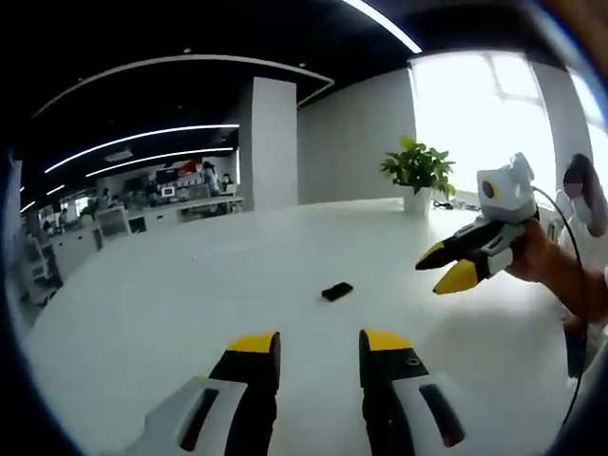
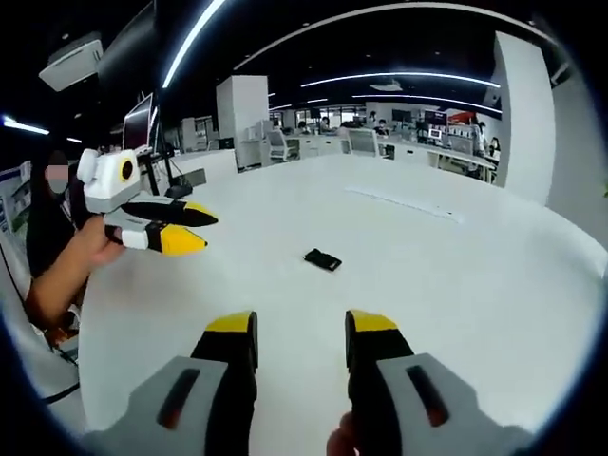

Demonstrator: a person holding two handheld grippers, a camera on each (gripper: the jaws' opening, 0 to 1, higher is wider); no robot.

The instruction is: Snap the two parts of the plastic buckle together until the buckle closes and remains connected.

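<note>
A small black plastic buckle (image 1: 336,291) lies flat on the white table (image 1: 171,313), ahead of my left gripper (image 1: 319,344), whose yellow-tipped jaws stand open and empty above the table. In the right gripper view the same buckle (image 2: 323,259) lies beyond my right gripper (image 2: 301,325), also open with nothing in it. It is too small to tell whether its two parts are joined. Each gripper shows in the other's view, held up in a hand: the right gripper (image 1: 435,272) at the right, the left gripper (image 2: 203,231) at the left, both apart from the buckle.
The large round white table (image 2: 475,285) spreads wide around the buckle. A potted plant (image 1: 418,169) stands at its far edge by a bright window. Desks, chairs and monitors (image 2: 142,123) fill the office behind. A person's forearm (image 1: 570,275) reaches in from the right.
</note>
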